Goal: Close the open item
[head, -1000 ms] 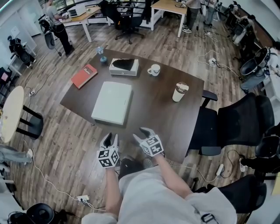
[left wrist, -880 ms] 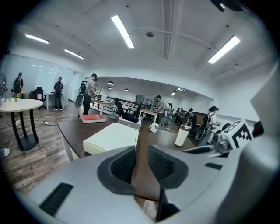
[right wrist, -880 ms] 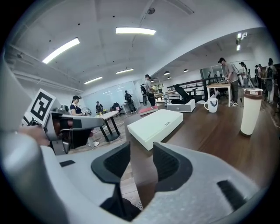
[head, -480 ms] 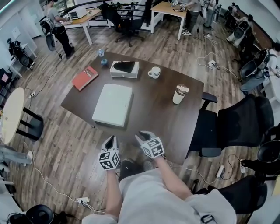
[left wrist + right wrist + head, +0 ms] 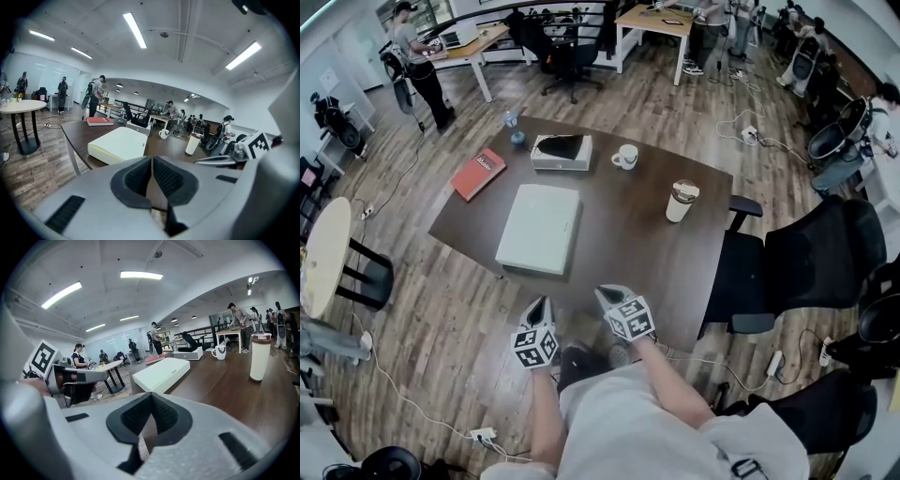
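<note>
Head view of a dark brown wooden table (image 5: 628, 244). I stand at its 6 o'clock edge. My left gripper (image 5: 540, 305) and right gripper (image 5: 610, 293) hang side by side over that edge, well apart from everything on the table. Both pairs of jaws have just been closing and are now pressed together with nothing between them.

I judge the thing to close is the small white open-topped box (image 5: 561, 152) at 12 o'clock, on the far side. The likely trouble is the long reach. My arms would pass over the flat white closed case (image 5: 539, 228) lying centre-left, toward 9 o'clock, and a low forearm could drag it. The white ceramic mug (image 5: 625, 156) stands near the box at 1 o'clock, where a careless right-hand swing could tip it. The tall white paper cup with a brown lid (image 5: 682, 201) at 3 o'clock looks easy to topple. With the jaws together I can push a flap but not pinch one.

Containers: the open box holds something black, and I cannot tell what. If it stands proud, the lid may not seat. The mug's inside is not visible. The cup is lidded.
</note>
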### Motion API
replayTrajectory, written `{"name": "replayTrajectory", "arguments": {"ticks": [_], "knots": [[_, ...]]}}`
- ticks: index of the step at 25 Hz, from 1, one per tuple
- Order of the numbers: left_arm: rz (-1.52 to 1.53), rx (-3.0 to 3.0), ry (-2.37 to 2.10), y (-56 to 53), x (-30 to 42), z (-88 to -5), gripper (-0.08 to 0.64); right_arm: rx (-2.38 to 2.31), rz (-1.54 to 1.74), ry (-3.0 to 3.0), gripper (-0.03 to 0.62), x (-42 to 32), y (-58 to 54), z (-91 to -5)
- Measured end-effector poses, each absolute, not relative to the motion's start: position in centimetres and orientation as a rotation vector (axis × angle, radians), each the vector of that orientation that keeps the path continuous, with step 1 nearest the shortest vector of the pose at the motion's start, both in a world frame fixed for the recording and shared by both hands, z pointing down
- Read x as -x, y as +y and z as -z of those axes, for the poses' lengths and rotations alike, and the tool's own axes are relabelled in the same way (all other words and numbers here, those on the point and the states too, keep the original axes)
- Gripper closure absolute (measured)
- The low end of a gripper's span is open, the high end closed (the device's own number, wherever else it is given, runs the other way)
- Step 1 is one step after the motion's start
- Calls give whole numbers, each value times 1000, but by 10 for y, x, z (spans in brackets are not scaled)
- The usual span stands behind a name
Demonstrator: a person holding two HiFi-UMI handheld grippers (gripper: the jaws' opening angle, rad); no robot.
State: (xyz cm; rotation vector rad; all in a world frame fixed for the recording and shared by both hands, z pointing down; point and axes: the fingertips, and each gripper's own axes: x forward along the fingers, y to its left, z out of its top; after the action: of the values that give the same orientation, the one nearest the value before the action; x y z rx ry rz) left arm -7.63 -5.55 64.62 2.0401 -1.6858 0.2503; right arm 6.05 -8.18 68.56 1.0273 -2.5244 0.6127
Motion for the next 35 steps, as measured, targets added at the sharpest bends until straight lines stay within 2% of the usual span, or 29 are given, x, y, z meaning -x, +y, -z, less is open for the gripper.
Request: {"name": "replayTrajectory", "arguments": {"ticks": [35], "knots": [[-242, -2016, -1704, -49, 89, -649, 545, -1011, -582, -2553, 592, -53, -78, -684]]}}
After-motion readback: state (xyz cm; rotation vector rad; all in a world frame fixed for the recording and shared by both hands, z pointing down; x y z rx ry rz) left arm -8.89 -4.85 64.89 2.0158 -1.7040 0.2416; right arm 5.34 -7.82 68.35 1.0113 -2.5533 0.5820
